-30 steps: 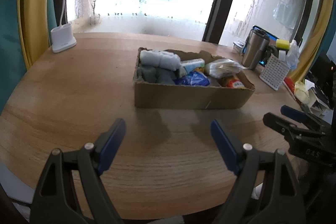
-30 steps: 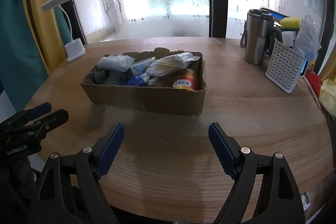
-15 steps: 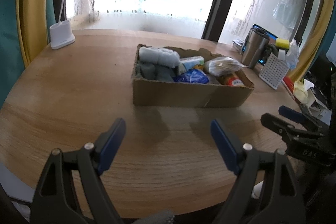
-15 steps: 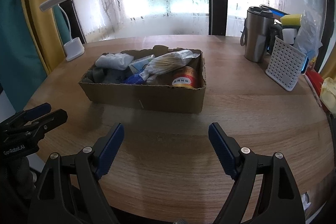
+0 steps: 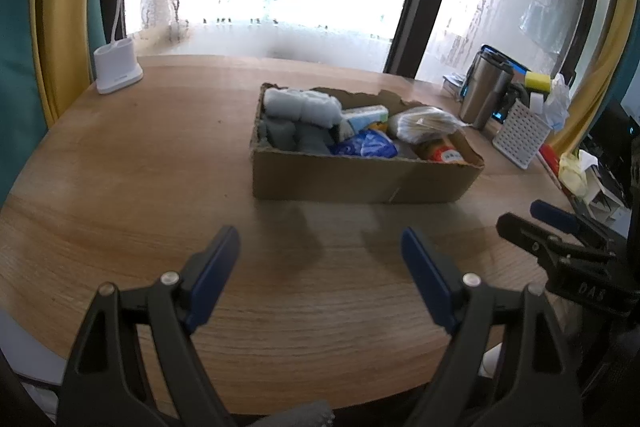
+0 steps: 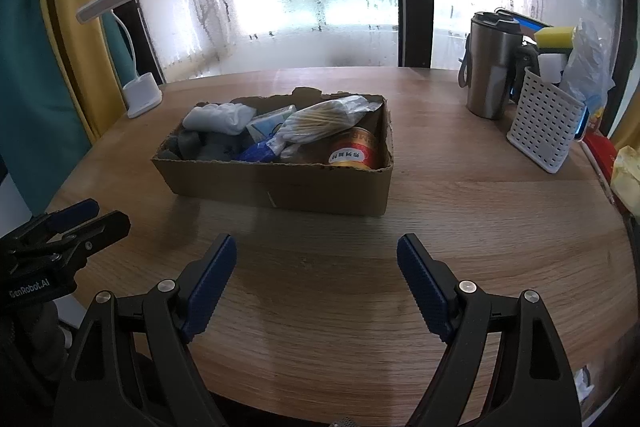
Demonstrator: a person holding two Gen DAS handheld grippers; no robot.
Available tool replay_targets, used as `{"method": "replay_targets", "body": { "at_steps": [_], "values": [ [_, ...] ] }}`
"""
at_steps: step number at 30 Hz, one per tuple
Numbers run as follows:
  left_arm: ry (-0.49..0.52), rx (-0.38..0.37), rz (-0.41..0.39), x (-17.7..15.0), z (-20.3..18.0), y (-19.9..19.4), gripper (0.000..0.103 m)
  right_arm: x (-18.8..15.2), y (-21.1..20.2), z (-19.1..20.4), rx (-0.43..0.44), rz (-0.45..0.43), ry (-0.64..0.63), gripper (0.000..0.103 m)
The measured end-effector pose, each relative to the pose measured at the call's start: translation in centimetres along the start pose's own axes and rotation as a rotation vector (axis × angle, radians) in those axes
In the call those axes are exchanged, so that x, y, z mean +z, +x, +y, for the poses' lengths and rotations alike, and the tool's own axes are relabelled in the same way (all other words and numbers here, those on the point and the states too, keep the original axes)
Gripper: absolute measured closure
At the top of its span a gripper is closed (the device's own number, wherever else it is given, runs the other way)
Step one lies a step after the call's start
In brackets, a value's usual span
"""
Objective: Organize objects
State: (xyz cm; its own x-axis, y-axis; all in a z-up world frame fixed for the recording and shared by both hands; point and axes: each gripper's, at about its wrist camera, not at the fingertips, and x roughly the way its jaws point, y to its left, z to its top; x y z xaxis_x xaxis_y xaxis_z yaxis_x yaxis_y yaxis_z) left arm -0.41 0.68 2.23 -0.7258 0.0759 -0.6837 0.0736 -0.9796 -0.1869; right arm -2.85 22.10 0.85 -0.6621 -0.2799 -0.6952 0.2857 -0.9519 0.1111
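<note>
ahead of both grippers the table is wood with a smooth, lightly glossy grain. on it, the box is matt brown cardboard with rough torn edges. inside lie soft white cloth, a crinkly clear plastic bag of swabs and a glossy printed can. far right of the right gripper stand a brushed metal tumbler and a matt white perforated plastic basket.
</note>
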Motion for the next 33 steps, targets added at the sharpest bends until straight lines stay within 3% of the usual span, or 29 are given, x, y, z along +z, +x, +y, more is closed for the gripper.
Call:
{"method": "replay_targets", "body": {
  "at_steps": [33],
  "values": [
    [-0.001, -0.006, 0.025, -0.2, 0.32, 0.43, 0.019, -0.14, 0.21, 0.0, 0.002, 0.007, 0.006, 0.018]
  ]
}}
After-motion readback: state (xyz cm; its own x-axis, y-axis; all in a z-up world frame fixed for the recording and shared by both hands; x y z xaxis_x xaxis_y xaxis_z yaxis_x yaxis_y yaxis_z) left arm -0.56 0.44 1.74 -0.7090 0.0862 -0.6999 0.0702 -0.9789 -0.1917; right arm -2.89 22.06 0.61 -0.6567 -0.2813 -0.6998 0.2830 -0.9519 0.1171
